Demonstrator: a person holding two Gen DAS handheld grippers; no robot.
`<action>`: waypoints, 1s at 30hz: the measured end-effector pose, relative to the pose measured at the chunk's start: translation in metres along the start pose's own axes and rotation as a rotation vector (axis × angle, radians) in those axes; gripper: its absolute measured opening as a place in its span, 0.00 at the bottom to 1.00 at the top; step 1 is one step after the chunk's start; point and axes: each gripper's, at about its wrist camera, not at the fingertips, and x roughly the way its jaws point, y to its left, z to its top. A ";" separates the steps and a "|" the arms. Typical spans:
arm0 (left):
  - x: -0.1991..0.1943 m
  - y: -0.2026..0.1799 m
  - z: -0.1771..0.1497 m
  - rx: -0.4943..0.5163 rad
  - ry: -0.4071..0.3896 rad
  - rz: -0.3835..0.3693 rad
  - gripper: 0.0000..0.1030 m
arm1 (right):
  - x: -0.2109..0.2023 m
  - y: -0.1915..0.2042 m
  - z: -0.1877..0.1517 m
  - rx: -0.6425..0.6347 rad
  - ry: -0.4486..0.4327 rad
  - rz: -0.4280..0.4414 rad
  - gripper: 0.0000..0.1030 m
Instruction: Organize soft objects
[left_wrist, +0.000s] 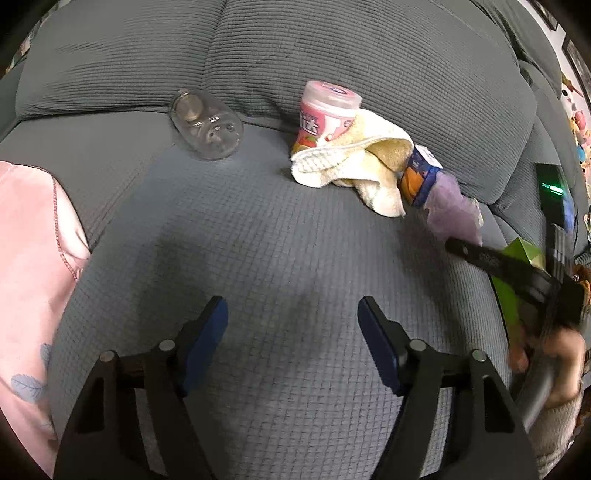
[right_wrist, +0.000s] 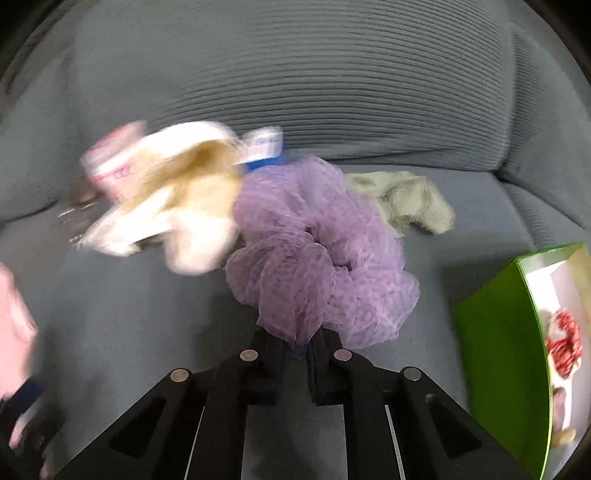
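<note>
Pinched at its near frill by the right gripper (right_wrist: 301, 341), the purple mesh scrunchie (right_wrist: 314, 251) lies mid-seat on the grey sofa (right_wrist: 147, 314), probably bound for the green box (right_wrist: 498, 332) at the seat's right edge, while the left gripper (left_wrist: 291, 325) hovers part-open and empty.

Sofa (left_wrist: 258, 240): grey waffle-weave cloth, matt. Jar (left_wrist: 207, 123): clear, glossy. Towel (left_wrist: 354, 162): cream terry, fuzzy. Scrunchie (right_wrist: 314, 251): sheer purple mesh. Green box (right_wrist: 498, 332): glossy card. Gripper pads (left_wrist: 376, 343): matt blue.
</note>
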 end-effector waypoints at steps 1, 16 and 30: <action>-0.001 0.003 0.002 -0.006 -0.001 0.007 0.65 | -0.011 0.009 -0.005 -0.019 0.000 0.045 0.10; 0.002 0.018 0.007 -0.077 0.076 -0.036 0.58 | -0.061 0.060 -0.077 -0.179 0.152 0.305 0.14; 0.010 0.005 -0.003 -0.053 0.183 -0.161 0.55 | -0.087 0.016 -0.051 -0.007 0.034 0.377 0.75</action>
